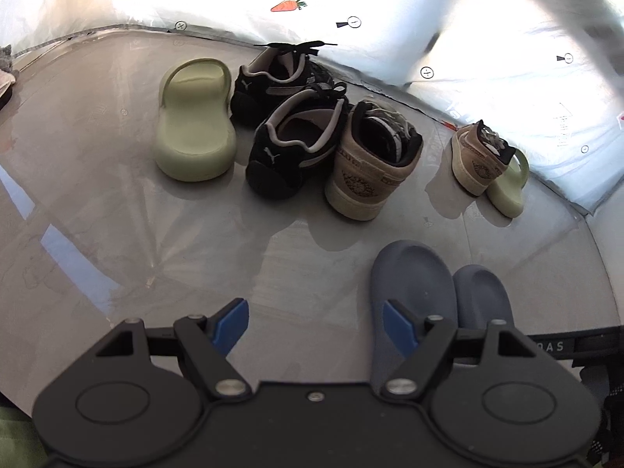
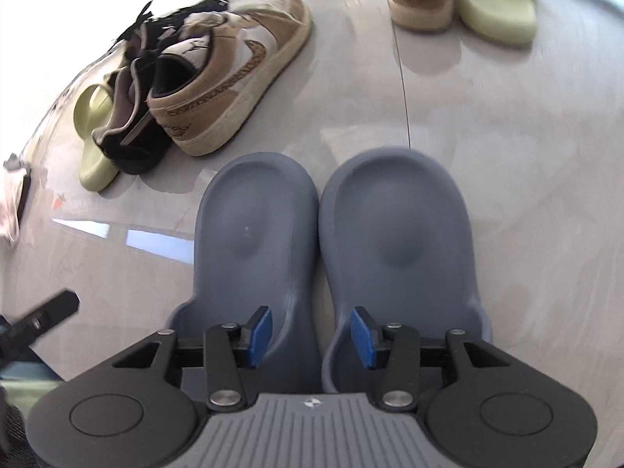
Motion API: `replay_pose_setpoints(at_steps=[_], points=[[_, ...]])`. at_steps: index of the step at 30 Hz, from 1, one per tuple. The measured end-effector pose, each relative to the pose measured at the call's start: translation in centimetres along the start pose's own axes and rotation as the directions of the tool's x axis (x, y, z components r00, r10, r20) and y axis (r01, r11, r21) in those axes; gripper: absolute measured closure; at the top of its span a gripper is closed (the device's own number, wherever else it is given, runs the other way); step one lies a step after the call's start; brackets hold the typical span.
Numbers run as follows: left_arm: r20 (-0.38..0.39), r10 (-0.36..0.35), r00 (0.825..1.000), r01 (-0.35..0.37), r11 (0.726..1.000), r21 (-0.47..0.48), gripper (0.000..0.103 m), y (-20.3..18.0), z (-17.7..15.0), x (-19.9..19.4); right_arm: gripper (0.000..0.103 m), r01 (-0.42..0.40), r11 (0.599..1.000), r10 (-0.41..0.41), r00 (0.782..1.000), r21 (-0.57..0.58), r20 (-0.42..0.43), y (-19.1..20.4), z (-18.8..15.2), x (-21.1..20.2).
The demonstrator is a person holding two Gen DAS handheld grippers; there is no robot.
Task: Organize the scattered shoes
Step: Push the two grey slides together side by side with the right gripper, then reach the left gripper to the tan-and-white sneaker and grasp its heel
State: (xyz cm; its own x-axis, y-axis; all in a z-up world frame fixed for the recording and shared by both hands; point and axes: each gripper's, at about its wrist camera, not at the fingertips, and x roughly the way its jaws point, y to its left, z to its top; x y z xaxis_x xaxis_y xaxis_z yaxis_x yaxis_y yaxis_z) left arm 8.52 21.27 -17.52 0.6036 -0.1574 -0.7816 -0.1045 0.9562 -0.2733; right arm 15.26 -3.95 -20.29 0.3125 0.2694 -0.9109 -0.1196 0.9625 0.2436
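Two blue-grey slides (image 2: 255, 234) (image 2: 397, 230) lie side by side on the grey floor. My right gripper (image 2: 312, 335) is open and empty, its jaws over their adjoining straps. In the left wrist view the same slides (image 1: 415, 284) (image 1: 481, 292) lie at the lower right. My left gripper (image 1: 316, 325) is open and empty above bare floor. Further off lie a green slide (image 1: 195, 121), two black sneakers (image 1: 273, 82) (image 1: 296, 144), a tan sneaker (image 1: 374, 160), a second tan sneaker (image 1: 477, 156) and a second green slide (image 1: 509, 187).
A white sheet with a carrot print (image 1: 288, 4) rises along the far edge of the floor. A dark-and-white object (image 2: 13, 202) lies at the left edge. Part of the left gripper (image 2: 43, 319) shows at the lower left of the right wrist view.
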Motion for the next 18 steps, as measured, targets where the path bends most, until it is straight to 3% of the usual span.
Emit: replay_pose_setpoints(at_steps=[2,6,10,18], points=[[0.009,-0.002,1.000,0.002,1.000,0.020,0.026,-0.9,0.3,0.2,0.035,0.022,0.998,-0.017,0.997,-0.053,0.077,0.3,-0.7,-1.2],[0.013,-0.034,0.999,0.034,0.999,0.023,0.026,-3.2,1.2,1.1,0.022,-0.009,0.999,0.016,0.981,-0.035,0.195,-1.5,-1.4,-3.8],[0.034,-0.061,0.998,0.059,0.997,0.058,0.026,-6.5,2.0,1.6,0.021,-0.021,0.999,0.011,0.952,0.030,0.306,-4.6,-1.1,-5.4],[0.062,-0.069,0.996,0.062,0.992,0.114,0.026,-12.6,2.1,3.0,0.017,0.116,0.990,-0.141,0.891,0.085,0.431,-11.5,1.6,-6.1]])
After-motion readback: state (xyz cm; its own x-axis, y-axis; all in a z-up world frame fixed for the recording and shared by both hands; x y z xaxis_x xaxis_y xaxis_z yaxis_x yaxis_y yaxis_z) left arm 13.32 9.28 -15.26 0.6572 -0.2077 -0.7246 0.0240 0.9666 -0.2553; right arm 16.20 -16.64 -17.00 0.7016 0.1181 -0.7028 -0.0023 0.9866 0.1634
